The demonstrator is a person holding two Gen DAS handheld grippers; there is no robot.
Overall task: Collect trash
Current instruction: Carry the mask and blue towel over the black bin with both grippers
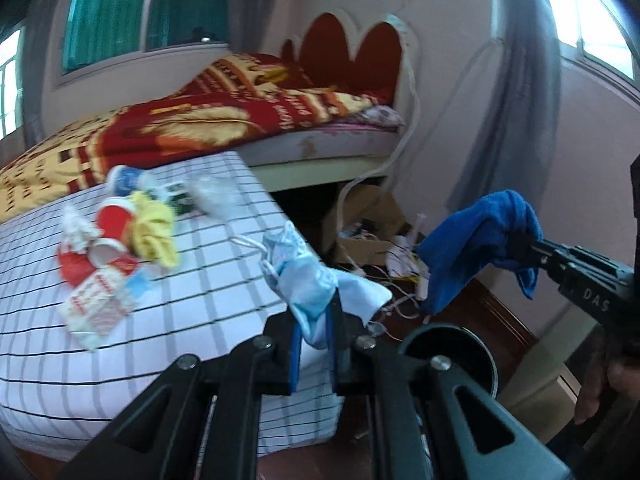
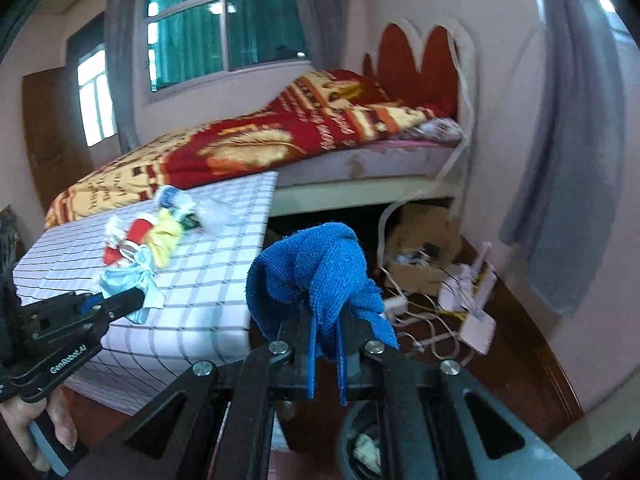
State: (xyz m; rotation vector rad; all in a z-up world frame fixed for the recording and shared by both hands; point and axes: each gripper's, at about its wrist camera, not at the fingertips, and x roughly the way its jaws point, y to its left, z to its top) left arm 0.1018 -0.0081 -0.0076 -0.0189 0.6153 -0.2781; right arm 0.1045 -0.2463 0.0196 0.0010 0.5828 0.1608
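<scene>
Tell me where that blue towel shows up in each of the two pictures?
Left wrist view: the blue towel hangs at the right, pinched by the right tool coming in from the right edge.
Right wrist view: the blue towel fills the centre, clamped in that same tool at the bottom.
Shared landmark: the red headboard on the far wall.

Blue cloth (image 2: 320, 276): rough terry weave, matt. Light blue face mask (image 1: 308, 280): thin, smooth non-woven fabric. Left tool (image 1: 316, 354) and right tool (image 2: 326, 364): matt black plastic with bright metal screws. Counter (image 1: 192, 280) cover: smooth checked cloth. Blanket (image 1: 224, 120): soft plush.
</scene>
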